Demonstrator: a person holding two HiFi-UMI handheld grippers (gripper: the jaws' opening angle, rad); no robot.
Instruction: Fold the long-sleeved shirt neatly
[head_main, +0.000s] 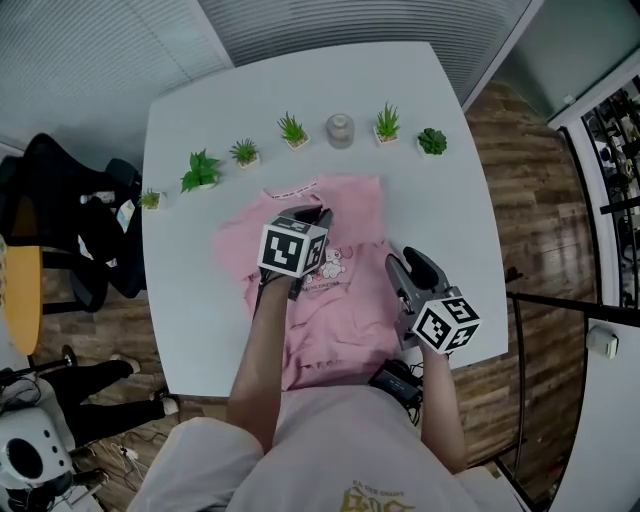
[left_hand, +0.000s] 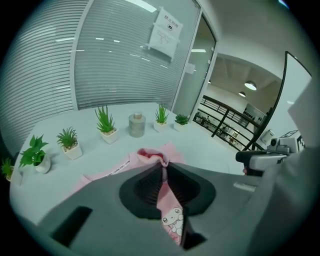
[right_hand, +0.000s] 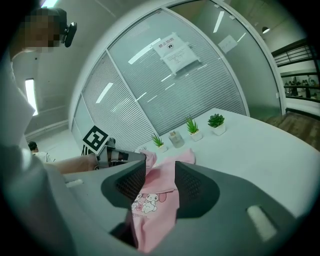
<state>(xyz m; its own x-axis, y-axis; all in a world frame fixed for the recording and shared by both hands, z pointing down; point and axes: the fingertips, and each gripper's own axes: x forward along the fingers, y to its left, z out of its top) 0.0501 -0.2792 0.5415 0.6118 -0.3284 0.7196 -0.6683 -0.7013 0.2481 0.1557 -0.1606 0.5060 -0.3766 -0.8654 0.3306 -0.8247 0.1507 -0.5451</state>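
person's torso (head_main: 330, 450), in a pale top, fills the near edge of the head view. white table (head_main: 190, 320), with rounded corners, takes up the middle of the scene. pink shirt (head_main: 345, 320) lies at the table's centre. its lower hem is at the near edge just in front of the person, its printed collar band is toward the far side, and a cartoon print (head_main: 335, 265) sits on the chest. black chair (head_main: 70, 220) stands off the table's left side on a wooden floor.

left gripper (head_main: 312, 214) is over the far half of the shirt, just left of the print. its jaws are pressed together on a thin fold of the pink fabric, which bulges just beyond the jaw tips. right gripper (head_main: 405, 262) is at the shirt's right edge, nearer the person than the left one. its jaws stand about halfway apart, closed on a thick bunch of the shirt that fills the gap and touches both pads.

six small potted plants (head_main: 292, 130) form a curved row along the table's far side, well apart from the shirt. grey jar (head_main: 340, 130) stands in that row, between the fourth and fifth plants counted from the left.
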